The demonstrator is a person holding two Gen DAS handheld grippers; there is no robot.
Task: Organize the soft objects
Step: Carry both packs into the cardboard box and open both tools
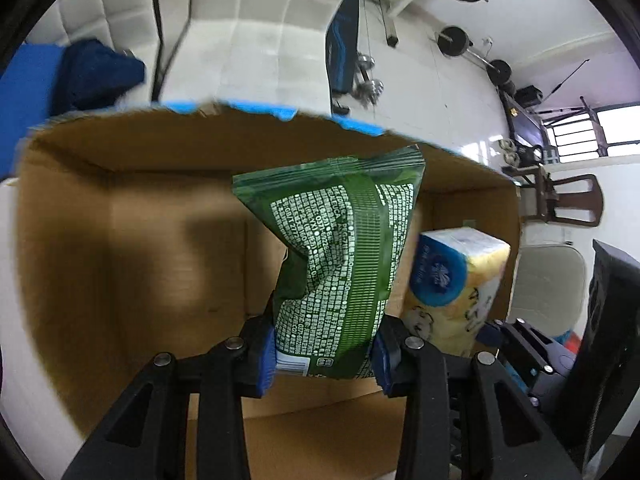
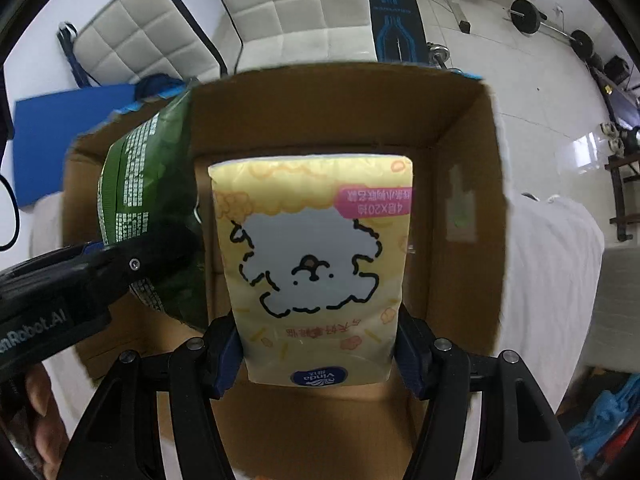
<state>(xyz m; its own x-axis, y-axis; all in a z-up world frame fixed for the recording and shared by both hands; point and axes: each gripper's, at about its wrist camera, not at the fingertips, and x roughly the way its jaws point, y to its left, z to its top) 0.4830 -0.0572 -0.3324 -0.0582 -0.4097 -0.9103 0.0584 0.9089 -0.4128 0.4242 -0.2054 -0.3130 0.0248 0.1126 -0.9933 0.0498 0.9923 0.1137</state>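
Observation:
My left gripper [image 1: 325, 354] is shut on a green wet-wipe pack [image 1: 340, 248], which hangs over the open cardboard box [image 1: 120, 240]. In the right wrist view my right gripper [image 2: 318, 354] is shut on a yellow tissue pack [image 2: 316, 264] with a white dog drawing, held above the same cardboard box [image 2: 464, 168]. The green pack [image 2: 148, 200] and the left gripper's black body show at the left there. The yellow tissue pack [image 1: 456, 284] appears at the right in the left wrist view. The box floor under both packs looks bare.
The box sits on a white cloth-covered surface [image 2: 552, 264]. Behind it stand a white quilted sofa [image 1: 256, 16] with a dark blue cloth [image 1: 96, 76] and a blue mat [image 2: 72, 136]. Barbells and a weight bench [image 2: 394, 12] lie on the tiled floor. A hand [image 2: 44, 412] shows at lower left.

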